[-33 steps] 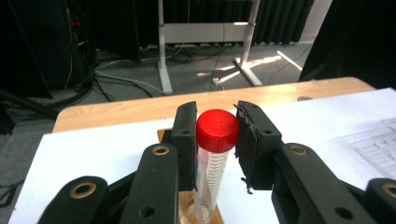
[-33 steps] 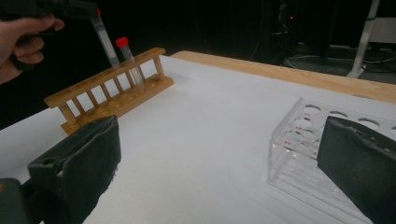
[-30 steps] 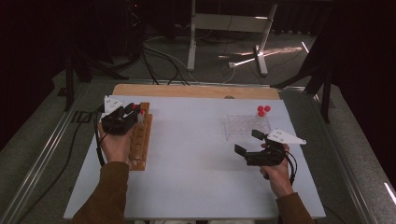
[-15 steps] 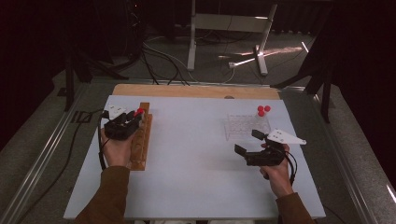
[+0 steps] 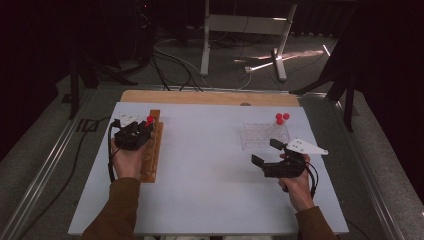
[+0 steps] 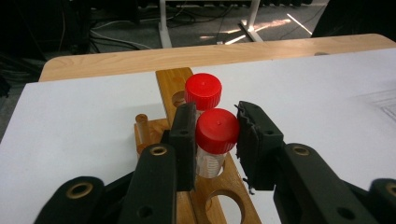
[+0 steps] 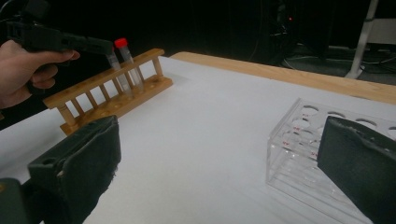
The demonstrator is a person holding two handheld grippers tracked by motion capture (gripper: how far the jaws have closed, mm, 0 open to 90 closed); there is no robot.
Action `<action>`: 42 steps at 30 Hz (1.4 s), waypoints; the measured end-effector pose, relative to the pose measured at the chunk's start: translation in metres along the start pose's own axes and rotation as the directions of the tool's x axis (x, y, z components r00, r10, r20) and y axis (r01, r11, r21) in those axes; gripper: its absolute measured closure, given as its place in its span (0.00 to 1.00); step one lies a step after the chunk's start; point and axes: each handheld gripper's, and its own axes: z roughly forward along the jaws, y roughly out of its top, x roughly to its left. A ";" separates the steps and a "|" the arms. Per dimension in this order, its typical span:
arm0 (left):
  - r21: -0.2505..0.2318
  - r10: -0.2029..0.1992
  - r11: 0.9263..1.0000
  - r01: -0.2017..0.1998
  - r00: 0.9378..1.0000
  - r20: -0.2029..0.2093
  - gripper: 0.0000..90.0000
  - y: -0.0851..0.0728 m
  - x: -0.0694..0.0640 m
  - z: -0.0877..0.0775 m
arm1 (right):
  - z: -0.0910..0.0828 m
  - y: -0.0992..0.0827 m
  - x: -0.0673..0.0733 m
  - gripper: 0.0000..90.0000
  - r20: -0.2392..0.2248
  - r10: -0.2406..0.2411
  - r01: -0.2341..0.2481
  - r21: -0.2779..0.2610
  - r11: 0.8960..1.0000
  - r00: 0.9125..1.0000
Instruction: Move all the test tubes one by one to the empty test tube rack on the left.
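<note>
Red-capped tube (image 6: pixel 216 140) is clamped in the left gripper (image 6: pixel 215 140), so pull it straight up out of the wooden rack (image 6: pixel 219 196); right gripper (image 7: pixel 219 163) is gaping wide, holding nothing.

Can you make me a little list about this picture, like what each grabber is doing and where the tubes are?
left gripper: shut on the nearer red-capped tube
second red-capped tube: stands just behind it in the wooden rack
right gripper: open, holding nothing, beside the clear plastic rack
red caps: at the clear rack's far right corner
table: white top
</note>
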 end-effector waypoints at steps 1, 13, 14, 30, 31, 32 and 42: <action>-0.001 -0.001 1.000 0.001 1.000 0.000 0.74 0.000 0.000 0.000 | 0.000 0.000 0.000 0.00 0.001 0.000 0.000 0.001 1.000 1.000; -0.096 -0.040 0.994 0.045 0.998 0.054 0.21 -0.003 -0.002 -0.015 | -0.001 0.000 -0.001 0.00 0.009 -0.002 0.002 -0.003 1.000 1.000; -0.104 -0.043 0.993 0.049 0.997 0.059 0.19 -0.003 -0.003 -0.017 | -0.001 0.000 -0.002 0.00 0.010 -0.001 0.001 -0.002 1.000 1.000; -0.195 -0.022 0.980 0.039 0.996 0.088 0.01 -0.027 -0.022 -0.049 | -0.005 0.001 -0.008 0.00 0.067 -0.017 0.017 -0.002 1.000 0.998; -0.197 -0.019 0.980 0.035 0.996 0.084 0.01 -0.028 -0.022 -0.051 | -0.006 0.001 -0.009 0.00 0.071 -0.012 0.013 -0.004 1.000 0.997; -0.204 -0.019 0.978 0.036 0.996 0.085 0.01 -0.030 -0.023 -0.053 | -0.007 0.002 -0.010 0.00 0.077 -0.009 0.009 -0.005 1.000 0.997; -0.202 -0.026 0.978 0.053 0.990 0.137 0.01 -0.032 -0.026 -0.059 | -0.023 0.018 -0.027 0.00 0.152 0.004 0.004 -0.051 0.999 0.988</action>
